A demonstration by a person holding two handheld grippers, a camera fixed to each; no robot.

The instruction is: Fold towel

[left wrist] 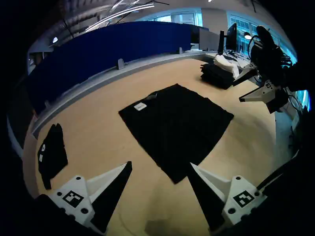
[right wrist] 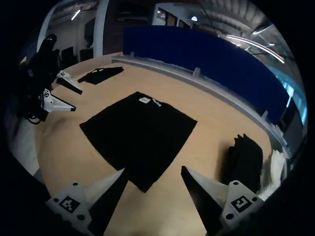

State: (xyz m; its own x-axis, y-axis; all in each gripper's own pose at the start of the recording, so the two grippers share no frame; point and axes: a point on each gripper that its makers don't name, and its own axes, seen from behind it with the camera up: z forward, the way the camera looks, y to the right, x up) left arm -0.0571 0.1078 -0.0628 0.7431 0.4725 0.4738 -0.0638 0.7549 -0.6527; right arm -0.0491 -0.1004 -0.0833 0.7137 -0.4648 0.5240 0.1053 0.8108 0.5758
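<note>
Left hand-held gripper [left wrist: 160, 163] spread wide near black towel [left wrist: 177, 126] corner; white label [left wrist: 140, 106] unreadable.

In the left gripper view the towel [left wrist: 177, 129] lies flat in the middle of the table [left wrist: 98, 129], with a smaller cloth [left wrist: 51, 153] at nine o'clock, a stack of folded cloths [left wrist: 216, 74] at one o'clock, and a partition [left wrist: 110, 51] behind them along the far edge from ten to twelve.
</note>
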